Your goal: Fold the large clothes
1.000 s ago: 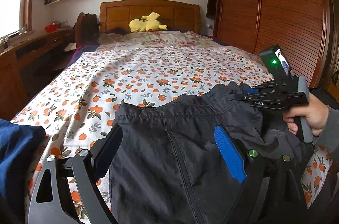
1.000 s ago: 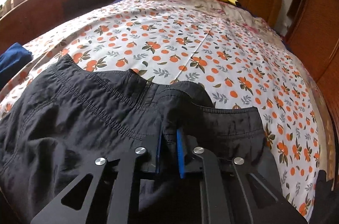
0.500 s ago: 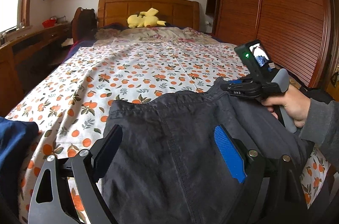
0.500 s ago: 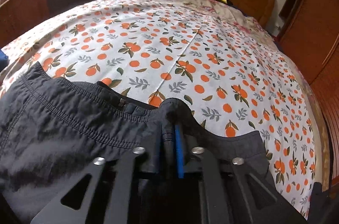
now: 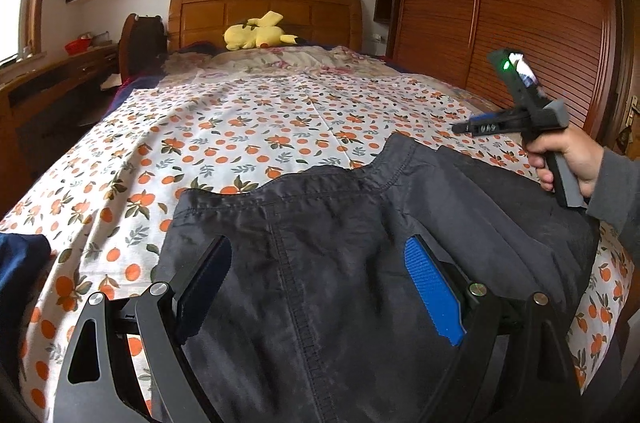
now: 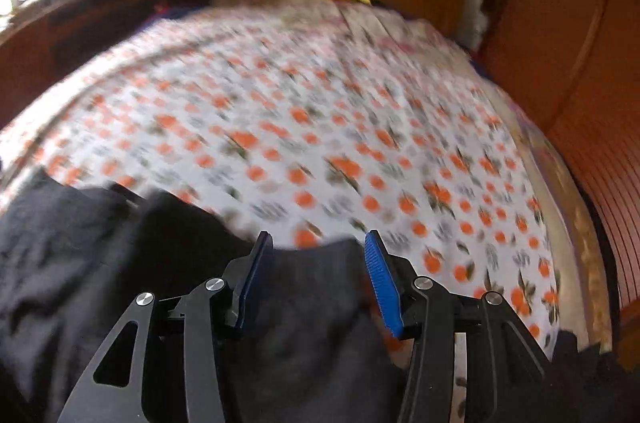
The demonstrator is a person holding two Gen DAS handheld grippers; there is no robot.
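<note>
Dark grey trousers [image 5: 500, 203] lie on the orange-print bed sheet [image 5: 240, 143], waistband toward the headboard. My left gripper [image 5: 320, 283] hovers over them, open wide, its pads well apart on either side of the centre seam and pressing nothing. In the same view a hand holds my right gripper [image 5: 466, 127] above the sheet, past the trousers' right corner and clear of the cloth. In the blurred right wrist view the right gripper [image 6: 318, 263] has its jaws opening; the trousers [image 6: 80, 263] show below and between the blue pads [image 6: 380, 279], not pinched.
A yellow plush toy [image 5: 256, 35] lies by the wooden headboard [image 5: 264, 11]. A slatted wooden wardrobe [image 5: 520, 3] runs along the right side. A desk [image 5: 48, 83] stands at the left. A blue cloth [image 5: 20, 263] sits at the bed's near left edge.
The right gripper has let go of the pinched waistband, opened, and swung right and up off the trousers. The released cloth now lies flatter. The left gripper has edged slightly forward, still open.
</note>
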